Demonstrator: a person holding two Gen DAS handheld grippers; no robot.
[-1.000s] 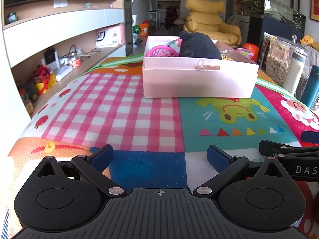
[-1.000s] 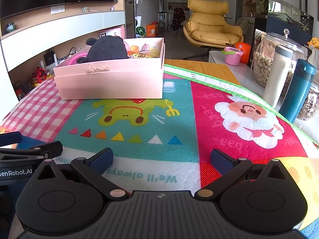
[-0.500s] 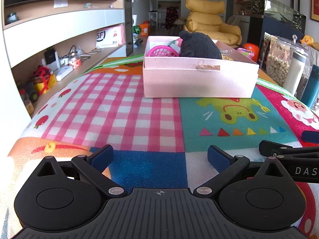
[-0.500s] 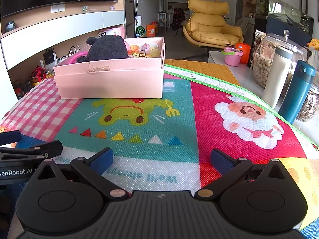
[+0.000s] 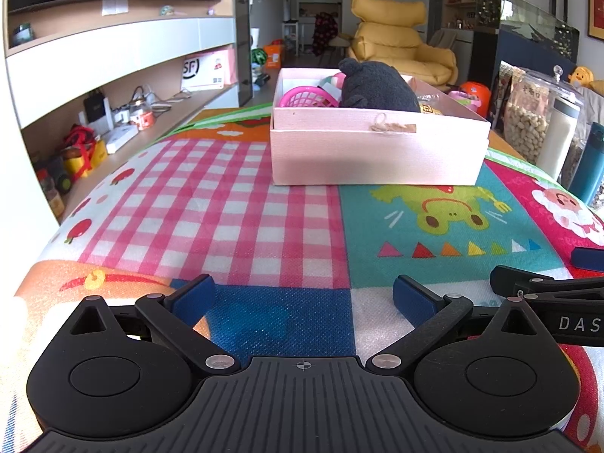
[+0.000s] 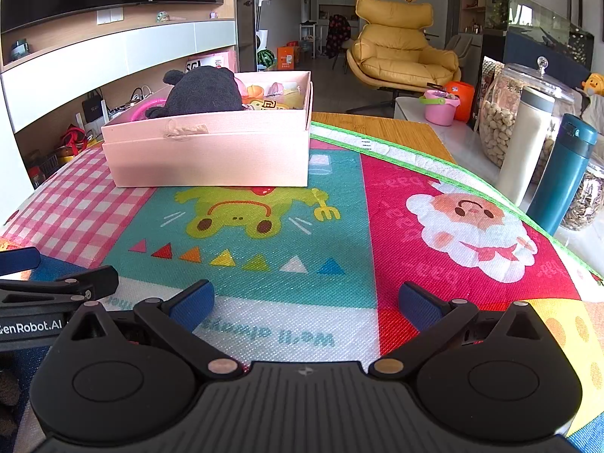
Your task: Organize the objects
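the left gripper [image 5: 304, 296] and right gripper [image 6: 306, 304] are hovering low over the play mat [image 6: 264, 264], jaws spread apart and holding nothing; the pink box [image 5: 377, 151] is sitting well ahead, already holding a dark plush toy [image 5: 377, 85] and a pink basket [image 5: 305, 98]; the two grippers are sitting close side by side, so i am judging that reaching together is risking a clash, or nudging the light box across the mat.

Matt pink box [image 5: 377, 151], fuzzy plush [image 5: 377, 85]
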